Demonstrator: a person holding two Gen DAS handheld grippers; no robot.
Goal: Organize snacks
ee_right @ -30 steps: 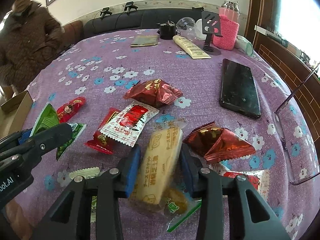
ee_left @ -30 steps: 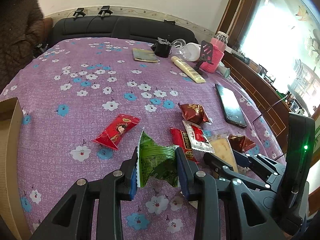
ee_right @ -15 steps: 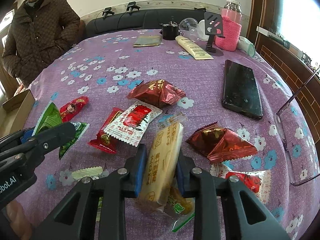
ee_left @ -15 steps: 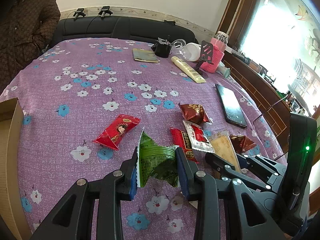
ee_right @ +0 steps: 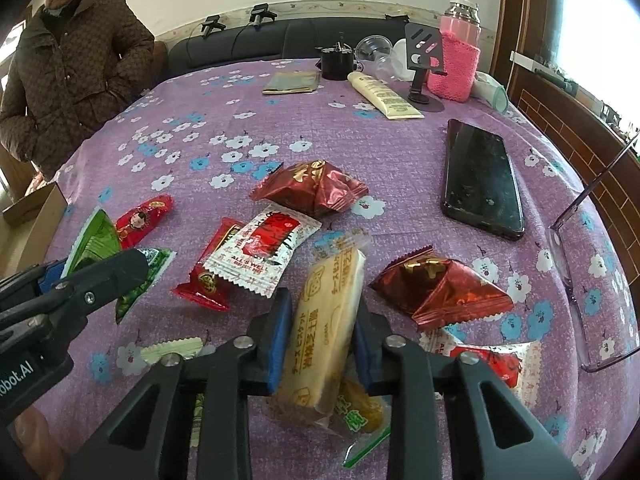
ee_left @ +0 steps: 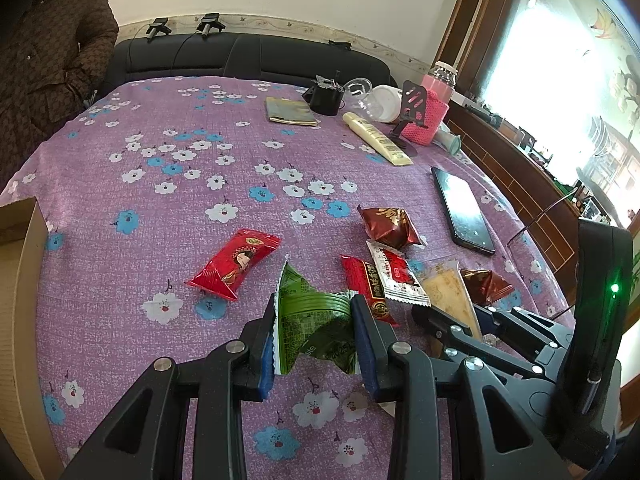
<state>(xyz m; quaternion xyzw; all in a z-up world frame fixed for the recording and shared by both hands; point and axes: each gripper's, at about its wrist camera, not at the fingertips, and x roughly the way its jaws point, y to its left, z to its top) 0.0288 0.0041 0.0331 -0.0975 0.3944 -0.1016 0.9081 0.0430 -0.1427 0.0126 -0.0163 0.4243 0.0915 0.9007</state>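
Observation:
My left gripper (ee_left: 316, 336) is shut on a green snack packet (ee_left: 308, 308), held just above the purple flowered tablecloth (ee_left: 180, 200). To its right, my right gripper (ee_right: 320, 320) has its jaws closing on a long beige biscuit pack (ee_right: 332, 292), and both blue pads press its sides. Loose snacks lie around them: a red candy packet (ee_left: 234, 264), a white-and-red sachet (ee_right: 268, 248) over a flat red pack (ee_right: 204, 280), and two dark red foil packets (ee_right: 316, 190) (ee_right: 444, 292). Another sachet (ee_right: 492, 360) and a yellow snack bag (ee_right: 360, 412) lie under the right gripper.
A cardboard box (ee_left: 16, 280) sits at the table's left edge. A black phone (ee_right: 482, 178) and glasses (ee_right: 576, 264) lie to the right. At the far side are a pink-sleeved bottle (ee_right: 458, 60), a phone stand (ee_right: 424, 56), a cream tube (ee_right: 384, 96). A person in a brown coat (ee_right: 76, 72) stands far left.
The right jaws have closed in until they grip the biscuit pack. The person in the brown coat has stepped further into view at the far left. The left gripper has not moved.

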